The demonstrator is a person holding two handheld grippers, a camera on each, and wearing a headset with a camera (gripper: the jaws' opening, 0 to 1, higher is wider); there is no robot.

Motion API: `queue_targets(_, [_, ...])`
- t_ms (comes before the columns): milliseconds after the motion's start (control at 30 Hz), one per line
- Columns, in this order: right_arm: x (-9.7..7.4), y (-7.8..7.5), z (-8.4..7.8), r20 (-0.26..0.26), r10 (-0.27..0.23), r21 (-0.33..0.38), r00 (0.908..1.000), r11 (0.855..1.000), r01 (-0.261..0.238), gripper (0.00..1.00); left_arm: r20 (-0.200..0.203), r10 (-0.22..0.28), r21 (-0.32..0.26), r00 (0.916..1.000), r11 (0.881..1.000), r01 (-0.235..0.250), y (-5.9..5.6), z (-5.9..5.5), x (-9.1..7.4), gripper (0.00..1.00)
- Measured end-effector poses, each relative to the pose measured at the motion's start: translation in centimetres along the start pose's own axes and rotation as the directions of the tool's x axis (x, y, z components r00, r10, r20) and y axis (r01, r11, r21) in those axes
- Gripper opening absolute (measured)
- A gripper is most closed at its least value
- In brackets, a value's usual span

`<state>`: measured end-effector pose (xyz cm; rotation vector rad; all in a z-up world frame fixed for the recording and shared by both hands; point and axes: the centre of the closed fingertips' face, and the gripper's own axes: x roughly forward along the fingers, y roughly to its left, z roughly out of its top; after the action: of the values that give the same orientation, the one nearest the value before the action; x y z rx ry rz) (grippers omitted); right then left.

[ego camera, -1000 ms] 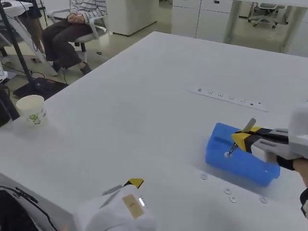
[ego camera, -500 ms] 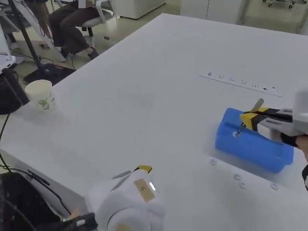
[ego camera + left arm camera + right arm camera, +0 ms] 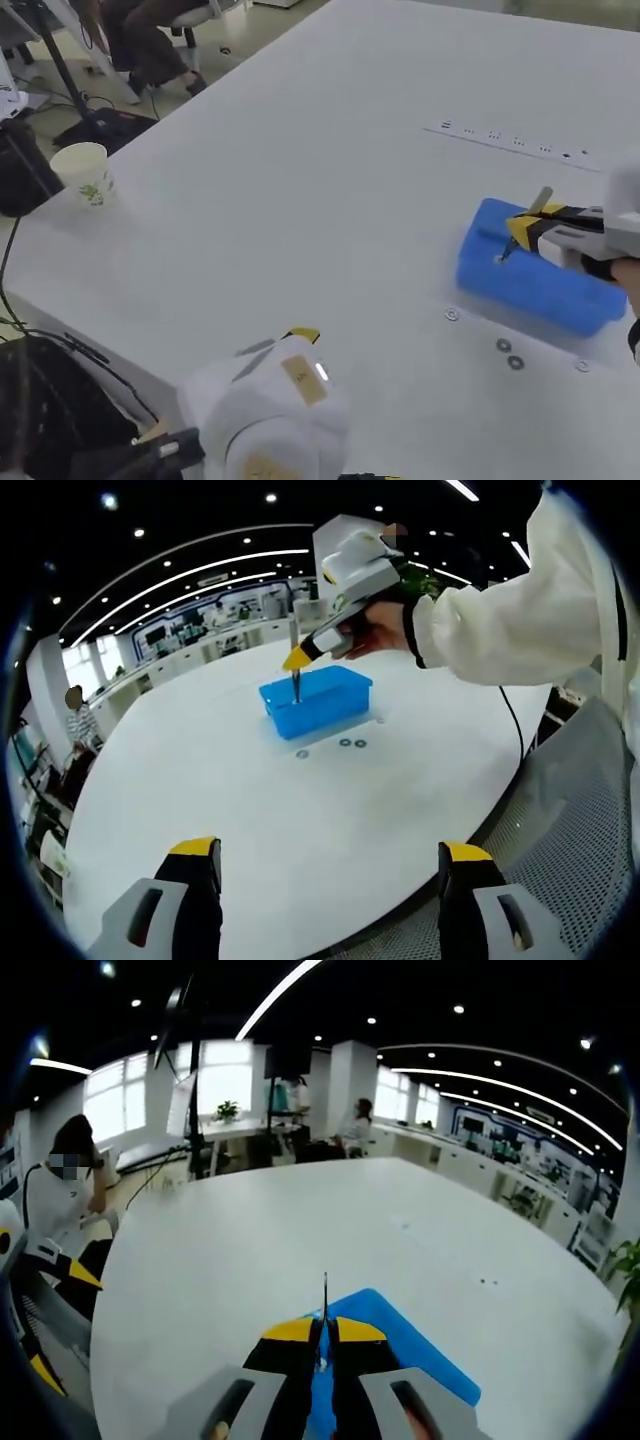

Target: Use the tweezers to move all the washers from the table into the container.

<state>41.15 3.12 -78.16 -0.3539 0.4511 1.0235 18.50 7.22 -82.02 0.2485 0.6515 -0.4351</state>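
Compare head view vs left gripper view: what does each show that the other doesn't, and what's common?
Head view extra: a paper cup near the table edge, and a socket strip beyond the blue container.
Left gripper view extra: ceiling lights and the person's white sleeve behind the right hand-held gripper.
Shared: the container, the right hand-held gripper holding tweezers tip-down over it, washers on the table beside it, and the open left hand-held gripper.
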Motion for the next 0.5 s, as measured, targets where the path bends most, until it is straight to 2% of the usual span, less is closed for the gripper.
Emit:
queue_targets(267, [1.4, 0.2, -0.4, -0.002, 0.006, 0.003, 1.0, 1.0, -0.006, 0.02, -0.01, -0.004, -0.004, 0.9999, 1.0, 0.004, 0.0, -0.2, 0.1, 0.9])
queue_targets(500, [2.3, -0.1, -1.2, -0.007, -0.015, -0.028, 0.9999, 0.999, 0.015, 0.02, -0.016, -0.007, -0.004, 0.9999, 1.0, 0.007, 0.0, -0.3, 0.2, 0.9])
